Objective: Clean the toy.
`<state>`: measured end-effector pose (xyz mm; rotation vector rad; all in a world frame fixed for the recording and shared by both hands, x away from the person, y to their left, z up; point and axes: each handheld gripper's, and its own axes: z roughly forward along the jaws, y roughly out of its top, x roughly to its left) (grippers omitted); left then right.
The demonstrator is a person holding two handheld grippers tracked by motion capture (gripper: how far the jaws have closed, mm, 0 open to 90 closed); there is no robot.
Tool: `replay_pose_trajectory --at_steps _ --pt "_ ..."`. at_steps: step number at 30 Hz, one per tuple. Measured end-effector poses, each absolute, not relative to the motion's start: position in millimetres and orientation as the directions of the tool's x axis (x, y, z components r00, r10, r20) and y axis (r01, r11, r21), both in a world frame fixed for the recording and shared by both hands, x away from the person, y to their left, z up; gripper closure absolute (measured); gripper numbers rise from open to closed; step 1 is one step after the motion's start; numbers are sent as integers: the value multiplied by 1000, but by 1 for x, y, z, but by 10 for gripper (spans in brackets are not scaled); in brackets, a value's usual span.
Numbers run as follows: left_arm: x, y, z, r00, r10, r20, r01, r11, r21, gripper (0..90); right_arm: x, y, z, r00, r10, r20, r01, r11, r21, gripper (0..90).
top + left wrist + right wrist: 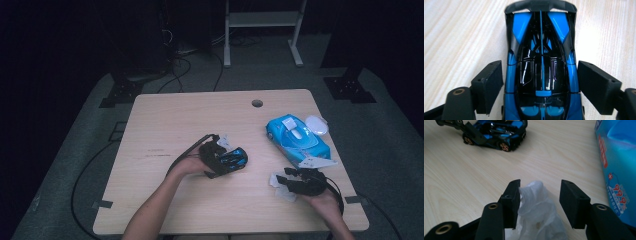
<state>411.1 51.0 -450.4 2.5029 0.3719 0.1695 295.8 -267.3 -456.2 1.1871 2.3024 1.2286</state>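
A blue and black toy car [236, 157] stands on the wooden table [200, 115] left of centre. My left gripper [230, 162] has its jaws on both sides of it. In the left gripper view the pads [490, 85] lie against the flanks of the car [541, 50] about midway along its body. My right gripper [287, 182] lies near the table's front right, jaws apart. A crumpled white wipe [536, 212] sits between them, brushing one pad and apart from the other. The car [496, 132] stands on its wheels in the right gripper view.
A blue pack of wet wipes [297, 140] lies at the right of the table, close behind my right gripper, with a white lid-like piece [316, 124] beside it. A round cable hole [257, 103] is near the far edge. Cables trail from both grippers.
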Motion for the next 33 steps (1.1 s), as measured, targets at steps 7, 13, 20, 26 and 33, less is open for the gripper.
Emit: replay_pose_trajectory --at_steps 7,13,20,26,33 --pt "408 60 -444 948 317 38 233 -766 600 183 292 -270 -445 -638 757 142 504 271 820 468" --pt "402 68 -435 944 327 54 224 -749 623 171 290 -275 -438 -636 757 152 490 244 836 461" --pt "394 77 -428 940 334 65 216 -733 646 169 289 -282 -433 -623 766 159 486 220 846 459" --pt "387 86 -429 937 344 60 220 -717 661 169 290 -286 -431 -607 778 163 489 204 848 460" --pt "380 94 -429 934 352 62 220 -704 675 167 291 -292 -431 -587 792 171 497 186 848 460"
